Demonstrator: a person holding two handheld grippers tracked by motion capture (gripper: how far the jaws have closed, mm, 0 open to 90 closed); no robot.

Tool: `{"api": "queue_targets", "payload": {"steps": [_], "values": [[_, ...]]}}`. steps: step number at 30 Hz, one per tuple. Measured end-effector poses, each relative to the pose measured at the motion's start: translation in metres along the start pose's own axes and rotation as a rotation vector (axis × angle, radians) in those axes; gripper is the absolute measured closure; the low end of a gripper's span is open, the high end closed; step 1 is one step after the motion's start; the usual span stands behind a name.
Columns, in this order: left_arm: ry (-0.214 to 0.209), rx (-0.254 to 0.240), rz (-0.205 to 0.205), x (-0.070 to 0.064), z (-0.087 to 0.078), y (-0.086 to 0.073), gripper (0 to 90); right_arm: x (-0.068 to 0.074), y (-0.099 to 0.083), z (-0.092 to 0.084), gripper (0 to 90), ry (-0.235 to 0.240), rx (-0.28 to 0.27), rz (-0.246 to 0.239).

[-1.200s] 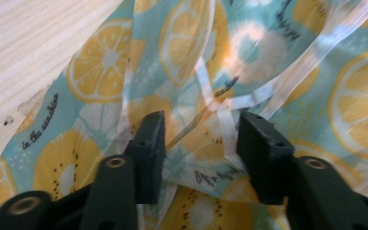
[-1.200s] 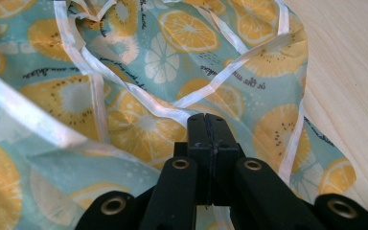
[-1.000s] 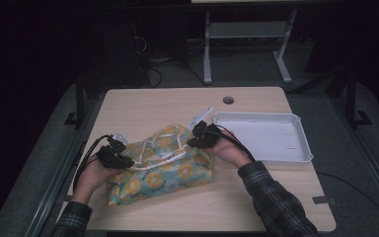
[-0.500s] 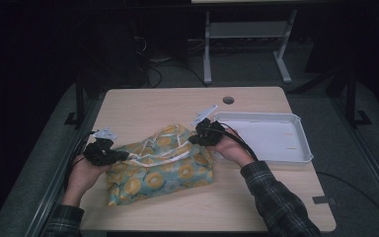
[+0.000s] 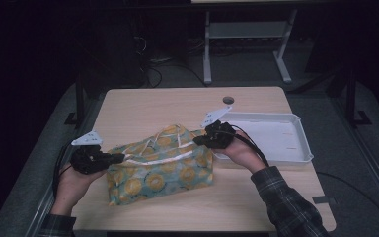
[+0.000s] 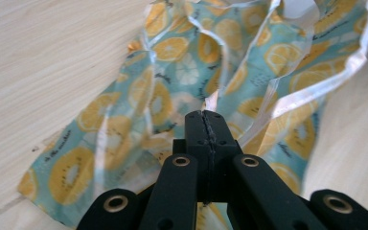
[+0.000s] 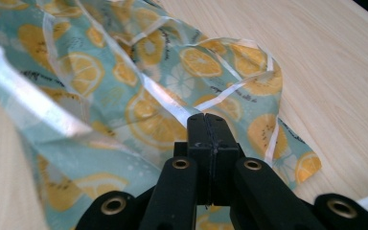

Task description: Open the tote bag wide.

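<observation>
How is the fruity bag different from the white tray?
The bag is soft, crinkled and printed with orange slices on teal; the tray is stiff, plain white and flat. The bag is pinched at both ends, by the left gripper and the right gripper; the tray lies free at the right edge. Both rest on the table.

Dim lab: bare table [image 5: 187, 106], floor cables [image 5: 163, 61].

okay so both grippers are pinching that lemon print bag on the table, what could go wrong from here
The left gripper and right gripper each pinch only a thin edge of the glossy bag, so the slick film might slip out if pulled harder. Pulling opposite ends apart could also strain or tear a seam. The right hand works close to the white tray and may nudge it.
</observation>
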State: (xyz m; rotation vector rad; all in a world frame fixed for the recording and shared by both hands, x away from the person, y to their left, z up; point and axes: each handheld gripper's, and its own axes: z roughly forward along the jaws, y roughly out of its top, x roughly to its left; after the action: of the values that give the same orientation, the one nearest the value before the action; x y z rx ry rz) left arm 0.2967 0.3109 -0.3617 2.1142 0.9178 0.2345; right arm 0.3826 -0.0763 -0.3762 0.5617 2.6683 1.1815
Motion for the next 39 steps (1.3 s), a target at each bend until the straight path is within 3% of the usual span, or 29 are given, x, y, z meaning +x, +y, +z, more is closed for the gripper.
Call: {"api": "queue_targets", "payload": {"steps": [8, 13, 33, 35, 39], "values": [[-0.020, -0.002, 0.021, -0.022, -0.013, -0.016, 90.0, 0.019, -0.012, -0.021, 89.1, 0.034, -0.030, -0.011], [-0.033, 0.014, 0.016, -0.032, -0.015, -0.025, 90.0, 0.031, -0.019, -0.025, 89.1, 0.051, -0.015, -0.032], [-0.094, 0.107, 0.026, -0.055, -0.004, -0.053, 90.0, 0.065, -0.054, -0.025, 89.0, 0.137, 0.045, -0.065], [-0.099, 0.119, 0.026, -0.057, -0.003, -0.055, 90.0, 0.066, -0.058, -0.024, 89.0, 0.140, 0.060, -0.092], [-0.112, 0.148, 0.030, -0.060, 0.001, -0.060, 90.0, 0.071, -0.064, -0.023, 89.0, 0.159, 0.083, -0.070]]}}
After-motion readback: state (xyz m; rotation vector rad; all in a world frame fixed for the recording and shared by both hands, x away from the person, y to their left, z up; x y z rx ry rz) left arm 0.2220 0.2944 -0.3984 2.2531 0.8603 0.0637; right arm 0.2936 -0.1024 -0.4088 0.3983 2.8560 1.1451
